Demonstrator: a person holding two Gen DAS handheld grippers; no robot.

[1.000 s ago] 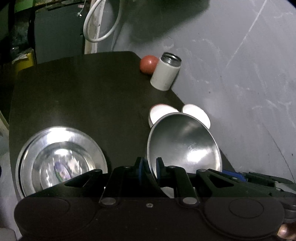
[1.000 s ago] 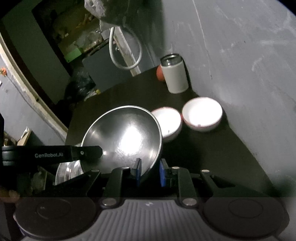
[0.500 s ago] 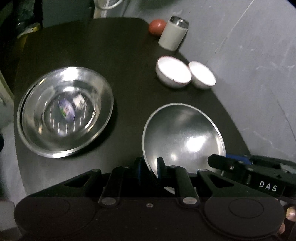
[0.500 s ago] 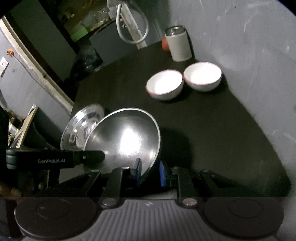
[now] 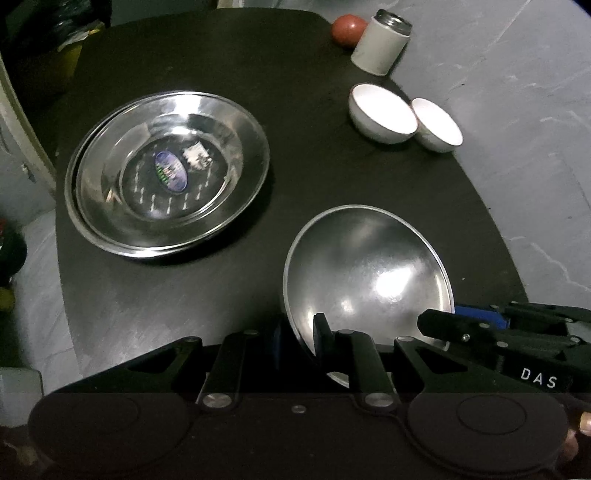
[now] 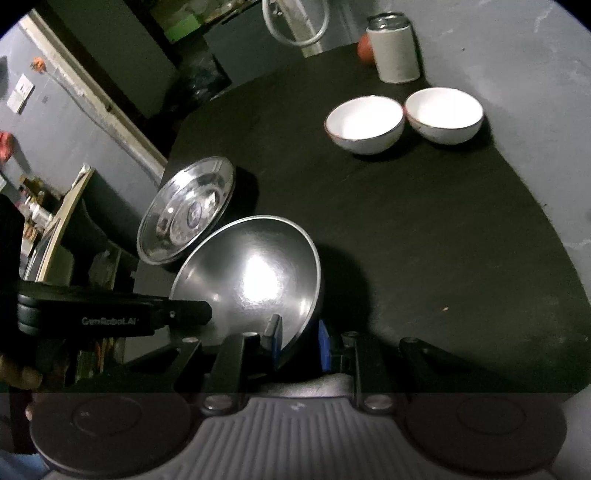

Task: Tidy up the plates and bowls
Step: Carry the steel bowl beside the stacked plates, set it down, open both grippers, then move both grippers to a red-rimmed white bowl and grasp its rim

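While both tongs are nearly closed, the steel bowl (image 5: 365, 273) is pinched at its rim from two sides: the left gripper (image 5: 297, 338) has the near edge clamped betw. its pads, and the right gripper (image 6: 297, 341) has the opposite edge clamped likewise. The bowl is held tilted, just above the dark table (image 5: 303, 177). Stacked steel plates (image 5: 166, 173) are seen ahead and to the left of the left gripper. Two white bowls (image 6: 364, 123) (image 6: 443, 114) are set touching, far ahead to the right, w/ a white canister (image 6: 393, 48) and a red ball (image 5: 349, 29) beyond them.
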